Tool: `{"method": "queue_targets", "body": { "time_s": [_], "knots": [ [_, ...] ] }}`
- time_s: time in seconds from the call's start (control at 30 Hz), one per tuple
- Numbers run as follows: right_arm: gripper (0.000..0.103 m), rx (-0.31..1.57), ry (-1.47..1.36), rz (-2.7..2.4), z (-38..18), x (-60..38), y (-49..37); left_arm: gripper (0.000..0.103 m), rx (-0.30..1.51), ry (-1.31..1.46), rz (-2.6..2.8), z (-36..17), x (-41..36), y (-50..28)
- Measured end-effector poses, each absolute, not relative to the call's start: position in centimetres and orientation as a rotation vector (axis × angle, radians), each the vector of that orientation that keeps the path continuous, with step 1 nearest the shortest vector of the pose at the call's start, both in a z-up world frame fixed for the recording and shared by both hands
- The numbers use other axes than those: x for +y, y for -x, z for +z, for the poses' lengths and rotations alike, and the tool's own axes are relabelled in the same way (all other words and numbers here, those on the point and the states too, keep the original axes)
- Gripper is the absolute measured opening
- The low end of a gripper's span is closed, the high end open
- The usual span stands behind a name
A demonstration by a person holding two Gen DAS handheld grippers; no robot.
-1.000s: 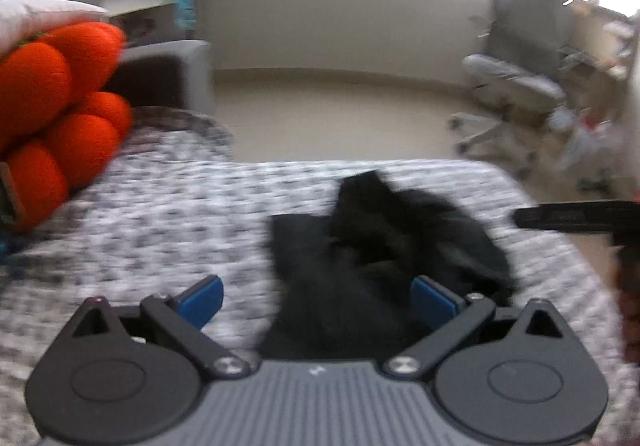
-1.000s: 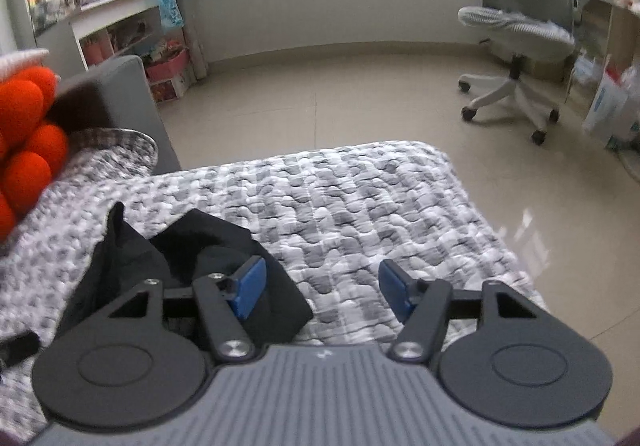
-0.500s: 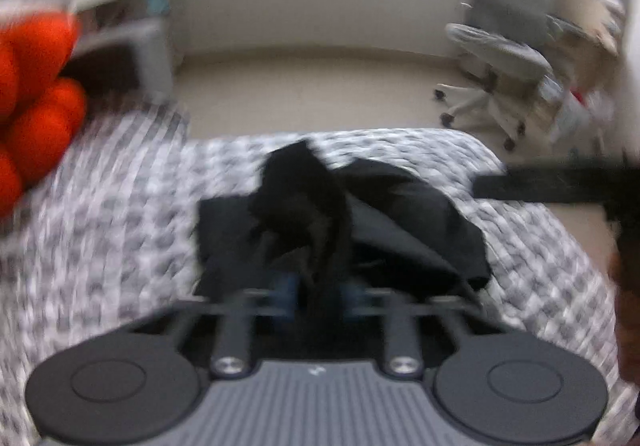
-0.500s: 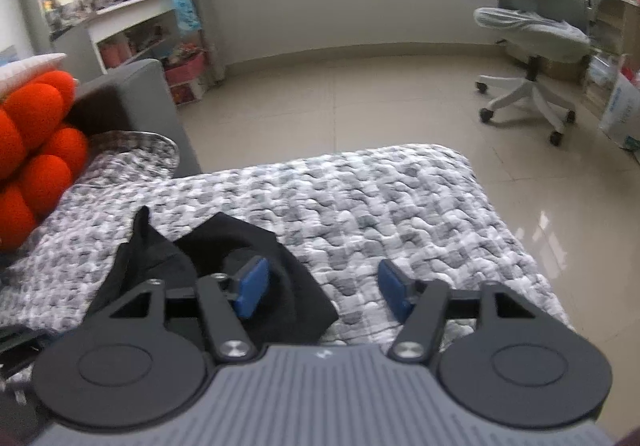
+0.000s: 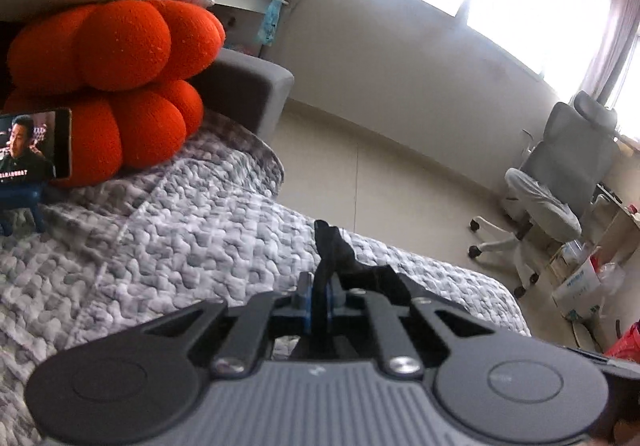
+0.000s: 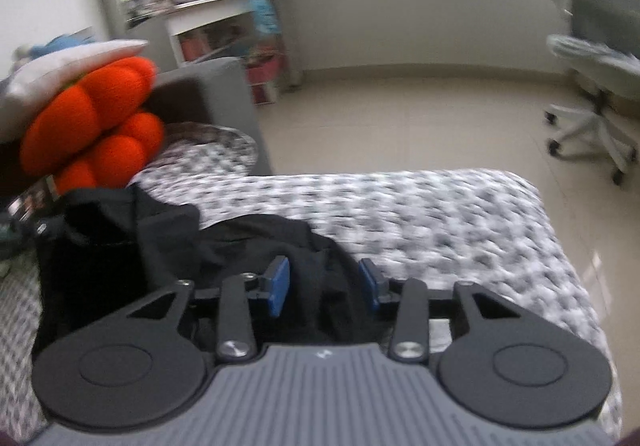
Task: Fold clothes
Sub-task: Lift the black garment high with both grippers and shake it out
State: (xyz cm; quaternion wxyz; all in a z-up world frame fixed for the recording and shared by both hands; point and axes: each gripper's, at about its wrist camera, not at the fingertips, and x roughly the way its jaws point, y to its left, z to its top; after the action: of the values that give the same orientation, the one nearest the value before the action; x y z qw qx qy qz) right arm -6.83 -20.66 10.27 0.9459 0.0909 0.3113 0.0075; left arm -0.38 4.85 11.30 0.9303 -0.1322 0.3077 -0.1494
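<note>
A grey-and-white quilted bedspread serves as the folding surface. On it lies the crumpled black garment. The left gripper is pinched tight on an edge, probably to lift it; the right gripper is closing around another fold, pads apart. No containers show.

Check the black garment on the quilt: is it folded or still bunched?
Bunched, not folded. The black garment lies crumpled on the quilt, one part pinched up in the left tool; the right tool is closing around another part.
</note>
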Motion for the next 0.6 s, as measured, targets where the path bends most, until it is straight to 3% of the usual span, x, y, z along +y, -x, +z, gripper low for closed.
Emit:
{"method": "queue_targets", "body": {
  "time_s": [0.07,0.2,0.27,0.3,0.33,0.37,0.47,0.6],
  "knots": [
    [0.046,0.624,-0.148,0.09,10.3,-19.3,6.8,0.006,0.619,0.274,-0.336,11.5,5.0,0.5],
    [0.061,0.607,-0.026,0.239,10.1,-15.9,6.7,0.006,0.552,0.284,-0.431,12.2,5.3,1.5],
    [0.061,0.616,0.058,0.307,9.5,-14.1,6.3,0.006,0.544,0.272,-0.443,12.2,5.3,1.5],
    [0.053,0.63,0.095,0.319,9.2,-13.4,6.1,0.006,0.548,0.264,-0.439,12.1,5.4,1.4],
    [0.024,0.654,0.121,0.319,8.8,-13.0,5.6,0.006,0.566,0.26,-0.425,11.8,5.5,1.2],
    [0.005,0.689,0.132,0.296,8.3,-12.8,5.0,0.006,0.588,0.26,-0.412,11.5,5.7,0.9],
    [0.001,0.714,0.123,0.174,8.0,-14.4,3.9,0.006,0.637,0.251,-0.383,10.5,6.4,0.4],
    [0.001,0.603,0.035,0.027,10.3,-18.2,4.8,0.006,0.632,0.25,-0.39,10.6,7.1,0.5]
  ]
}}
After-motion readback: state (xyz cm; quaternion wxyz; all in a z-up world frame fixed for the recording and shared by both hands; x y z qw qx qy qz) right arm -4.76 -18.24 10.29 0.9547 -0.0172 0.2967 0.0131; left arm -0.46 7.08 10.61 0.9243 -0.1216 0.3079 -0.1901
